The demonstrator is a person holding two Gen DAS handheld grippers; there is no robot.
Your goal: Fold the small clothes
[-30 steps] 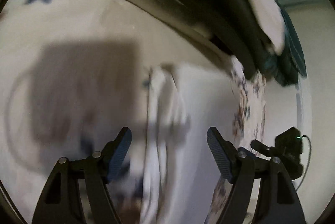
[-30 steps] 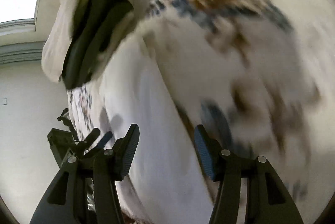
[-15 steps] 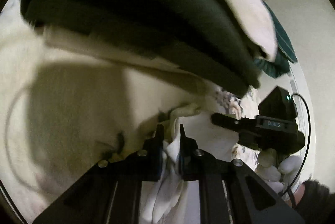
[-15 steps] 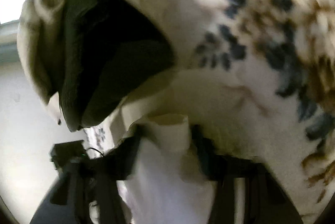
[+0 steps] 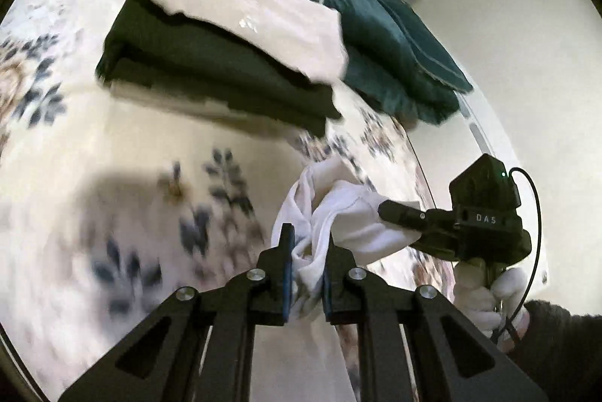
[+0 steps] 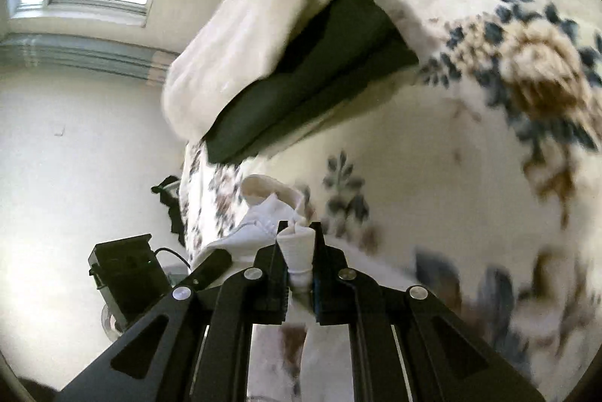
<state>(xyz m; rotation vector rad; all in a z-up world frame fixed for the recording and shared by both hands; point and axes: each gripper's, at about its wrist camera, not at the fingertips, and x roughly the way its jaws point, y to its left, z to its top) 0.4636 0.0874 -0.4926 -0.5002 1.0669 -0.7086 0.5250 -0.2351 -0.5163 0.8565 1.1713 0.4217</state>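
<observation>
White garment (image 5: 331,214) hangs bunched between your 2 grippers, left fingers (image 5: 286,259) and right fingers (image 6: 280,251) each clamped on it, above the bed (image 5: 113,146).

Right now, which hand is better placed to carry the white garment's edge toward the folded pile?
Left, probably: the left tongs clamp the crumpled white cotton garment, directly facing the dark green folded pile.

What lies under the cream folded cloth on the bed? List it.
Under the cream folded cloth sits a dark green folded garment, resting on the floral bedspread. Anything beneath that is covered.
</observation>
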